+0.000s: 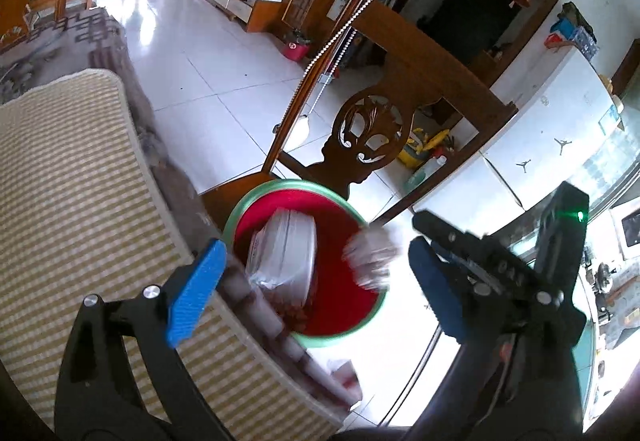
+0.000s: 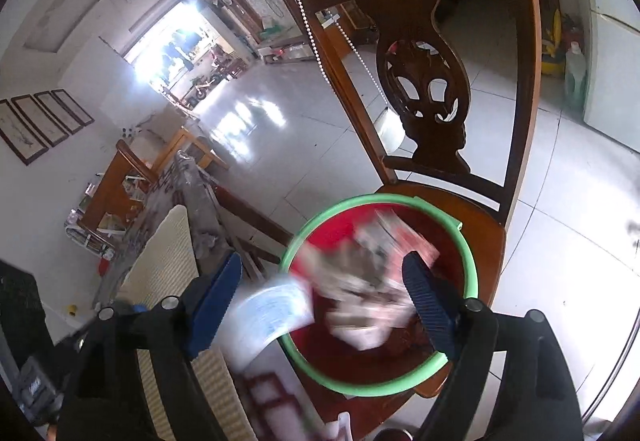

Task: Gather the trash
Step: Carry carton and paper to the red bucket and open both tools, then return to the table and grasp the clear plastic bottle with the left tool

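- A red bin (image 1: pixel 340 305) with a green rim sits on the seat of a wooden chair (image 1: pixel 400 53), just beside the table (image 1: pixel 72 201) with its yellow checked mat.
- Inside the bin lies a clear plastic container (image 1: pixel 282 253), tilted against the near wall.
- Left gripper (image 1: pixel 312 277) hovers above the bin; its blue fingers (image 1: pixel 196 289) are spread wide with nothing between them.
- Right gripper (image 2: pixel 326 305) is above the bin too, fingers (image 2: pixel 216 305) spread apart, gripping nothing.
- A blurred bundle of trash (image 2: pixel 368 281), white and red wrappers, shows between the right fingers over the bin's mouth; whether it touches the bin's contents cannot be told.
- A blurred white paper (image 2: pixel 268 317) with blue print is at the bin's near rim, beside the table edge.
- A bead string (image 2: pixel 308 29) hangs on the chair back.
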The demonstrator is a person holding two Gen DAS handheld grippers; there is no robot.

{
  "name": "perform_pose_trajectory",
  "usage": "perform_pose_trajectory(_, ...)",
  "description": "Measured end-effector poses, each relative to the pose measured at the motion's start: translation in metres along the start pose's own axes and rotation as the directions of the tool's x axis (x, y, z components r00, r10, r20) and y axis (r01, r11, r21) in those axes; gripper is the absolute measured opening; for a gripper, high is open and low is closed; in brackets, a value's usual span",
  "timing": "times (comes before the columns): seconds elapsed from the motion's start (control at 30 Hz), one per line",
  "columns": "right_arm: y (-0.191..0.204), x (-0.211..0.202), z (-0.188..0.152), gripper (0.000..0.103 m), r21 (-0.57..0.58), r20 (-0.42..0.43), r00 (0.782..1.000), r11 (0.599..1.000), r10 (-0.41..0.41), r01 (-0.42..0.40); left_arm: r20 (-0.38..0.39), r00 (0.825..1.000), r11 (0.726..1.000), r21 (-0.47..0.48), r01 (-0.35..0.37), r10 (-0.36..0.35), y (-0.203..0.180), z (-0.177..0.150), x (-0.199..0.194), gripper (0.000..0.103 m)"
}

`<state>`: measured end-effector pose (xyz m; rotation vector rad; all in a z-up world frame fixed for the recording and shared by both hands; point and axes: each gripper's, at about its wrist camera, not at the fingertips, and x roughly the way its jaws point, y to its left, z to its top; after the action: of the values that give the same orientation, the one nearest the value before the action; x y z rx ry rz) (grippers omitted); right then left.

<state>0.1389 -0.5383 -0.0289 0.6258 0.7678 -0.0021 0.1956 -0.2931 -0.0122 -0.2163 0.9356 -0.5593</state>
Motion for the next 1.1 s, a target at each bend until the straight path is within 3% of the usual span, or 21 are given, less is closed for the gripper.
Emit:
perform_pose_trajectory(0.27, 0.04, -0.013, -0.02, 0.08, -0.045, -0.016, 0.998, 0.997, 0.059, -0.059, 0.042, 0.991, 0.985, -0.121, -0.119, 0.125, 0.066, -0.055, -0.064, 0.09)
perform_pose_trajectory(0.43, 0.092, -0.027, -0.035, 0.081, -0.081, -0.017, 0.987, 0.984, 0.16, -0.161, 0.022, 0.969, 0.948, -0.216, -0.235, 0.246, 0.12, -0.087, -0.101, 0.09)
perform_pose_trajectory(0.6, 0.157, -0.036, -0.061, 0.082, -0.212, -0.054, 0.97, 0.946, 0.238, -0.245, 0.057, 0.947, 0.908, -0.306, -0.285, 0.316, 0.155, -0.109, -0.152, 0.09)
perform_pose_trajectory(0.7, 0.194, -0.02, -0.096, 0.084, -0.295, -0.155, 0.959, 0.915, 0.238, -0.275, 0.096, 0.911, 0.884, -0.303, -0.356, 0.4, 0.164, -0.124, -0.184, 0.09)
perform_pose_trajectory(0.83, 0.214, 0.002, -0.139, 0.084, -0.37, -0.215, 0.952, 0.885, 0.216, -0.284, 0.124, 0.862, 0.844, -0.314, -0.436, 0.491, 0.189, -0.135, -0.22, 0.09)
perform_pose_trajectory(0.9, 0.21, 0.012, -0.154, 0.084, -0.361, -0.237, 0.949, 0.888, 0.207, -0.284, 0.121, 0.837, 0.819, -0.325, -0.474, 0.533, 0.207, -0.137, -0.235, 0.09)
perform_pose_trajectory(1.0, 0.202, 0.037, -0.173, 0.084, -0.317, -0.315, 0.935, 0.911, 0.16, -0.263, 0.095, 0.778, 0.756, -0.336, -0.562, 0.621, 0.244, -0.139, -0.262, 0.085)
perform_pose_trajectory(1.03, 0.202, 0.038, -0.173, 0.084, -0.3, -0.324, 0.93, 0.913, 0.174, -0.276, 0.083, 0.768, 0.742, -0.343, -0.576, 0.635, 0.254, -0.138, -0.266, 0.082)
perform_pose_trajectory(1.1, 0.203, 0.039, -0.172, 0.084, -0.31, -0.295, 0.941, 0.916, 0.163, -0.256, 0.048, 0.755, 0.713, -0.371, -0.594, 0.654, 0.276, -0.136, -0.272, 0.078)
